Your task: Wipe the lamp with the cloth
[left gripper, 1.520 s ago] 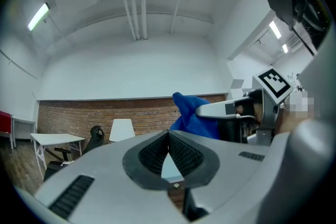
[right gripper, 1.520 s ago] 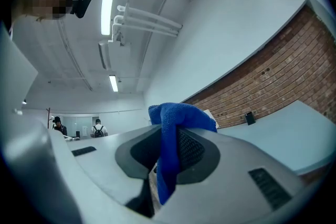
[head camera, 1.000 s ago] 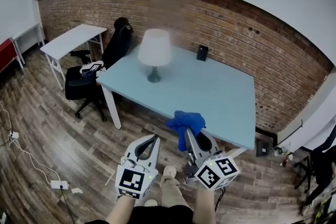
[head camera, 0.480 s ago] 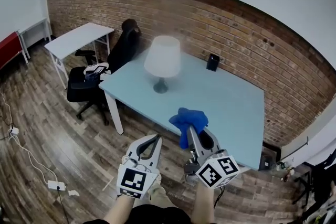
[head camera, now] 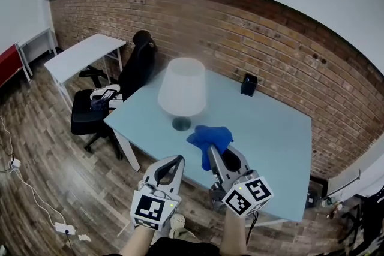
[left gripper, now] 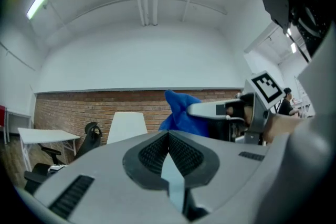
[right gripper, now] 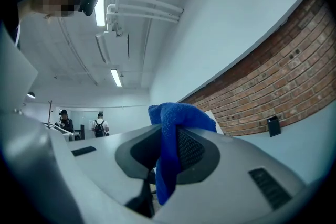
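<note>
Now closer, we have the lamp at 11 o'clock from the cloth pinched in the right hand-held gripper; left hand-held gripper closed empty; wiping imminent.

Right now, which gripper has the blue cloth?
The right gripper: its jaws pinch the cloth, which bunches above them. The left gripper has its jaws together with nothing between them.
</note>
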